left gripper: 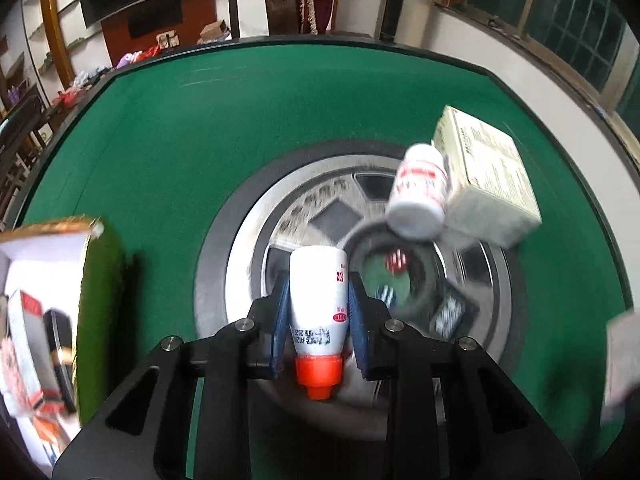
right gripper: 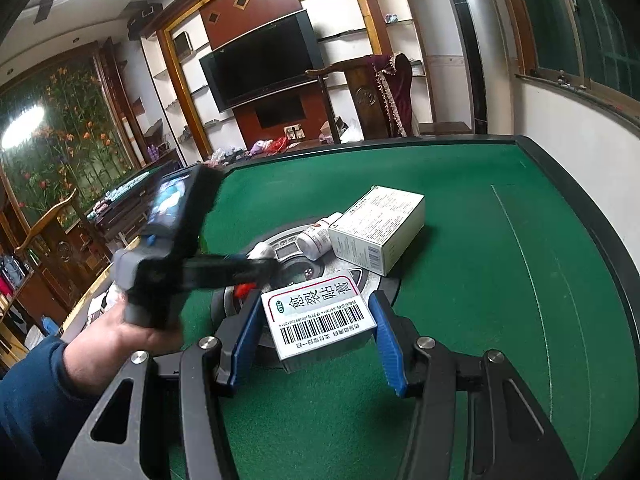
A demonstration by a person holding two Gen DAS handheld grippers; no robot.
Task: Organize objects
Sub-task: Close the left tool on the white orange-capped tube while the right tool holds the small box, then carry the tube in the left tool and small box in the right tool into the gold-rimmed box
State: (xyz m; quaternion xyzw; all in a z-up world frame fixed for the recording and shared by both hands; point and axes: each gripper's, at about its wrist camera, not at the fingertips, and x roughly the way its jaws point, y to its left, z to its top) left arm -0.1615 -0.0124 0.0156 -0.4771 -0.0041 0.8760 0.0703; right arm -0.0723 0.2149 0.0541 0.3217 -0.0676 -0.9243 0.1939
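Observation:
My left gripper (left gripper: 318,280) is shut on a small white bottle with an orange cap (left gripper: 318,312), held above the table's round metal centre plate (left gripper: 256,240); the cap points back at the camera. The left gripper also shows in the right wrist view (right gripper: 260,260), with the hand that holds it. My right gripper (right gripper: 314,312) is open around a small white medicine box with a barcode (right gripper: 320,320) that lies on the green felt; the pads do not touch it. A white pill bottle (left gripper: 420,192) (right gripper: 316,240) lies against a larger white box (left gripper: 488,184) (right gripper: 380,228).
An open cardboard box (left gripper: 52,320) with several packages inside stands at the left. The green felt table (right gripper: 480,300) has a raised dark rim (right gripper: 592,216). A blurred white object (left gripper: 622,360) is at the right edge. Furniture stands beyond the table.

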